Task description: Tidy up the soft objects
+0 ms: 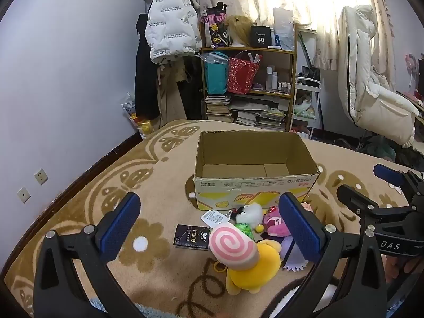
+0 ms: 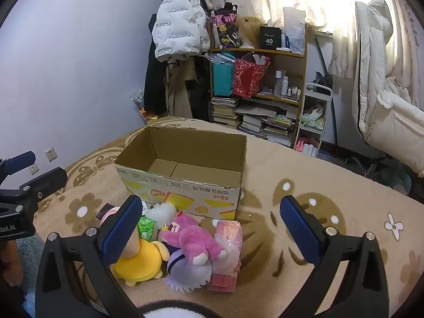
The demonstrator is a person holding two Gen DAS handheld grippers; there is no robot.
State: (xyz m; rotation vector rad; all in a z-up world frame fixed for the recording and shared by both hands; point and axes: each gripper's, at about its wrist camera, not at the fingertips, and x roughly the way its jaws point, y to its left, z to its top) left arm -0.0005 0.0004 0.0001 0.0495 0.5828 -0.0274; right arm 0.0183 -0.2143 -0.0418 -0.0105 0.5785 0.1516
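Observation:
An empty cardboard box [image 1: 254, 164] stands open on the beige carpet; it also shows in the right wrist view [image 2: 185, 175]. In front of it lies a pile of soft toys: a yellow plush with a pink swirl [image 1: 246, 254], a small white-and-green doll [image 1: 246, 220], a pink plush [image 2: 190, 235], a purple plush [image 2: 188, 267] and a pink wrapped pack [image 2: 228, 251]. My left gripper [image 1: 209, 228] is open above the yellow plush. My right gripper [image 2: 209, 228] is open above the pink plush. Neither holds anything.
A black "Face" packet [image 1: 192, 237] lies on the carpet left of the toys. A cluttered shelf [image 1: 249, 79] with books and bags, hung coats [image 1: 169, 26] and a white chair [image 1: 371, 92] stand behind the box. The wall [image 1: 66, 79] is to the left.

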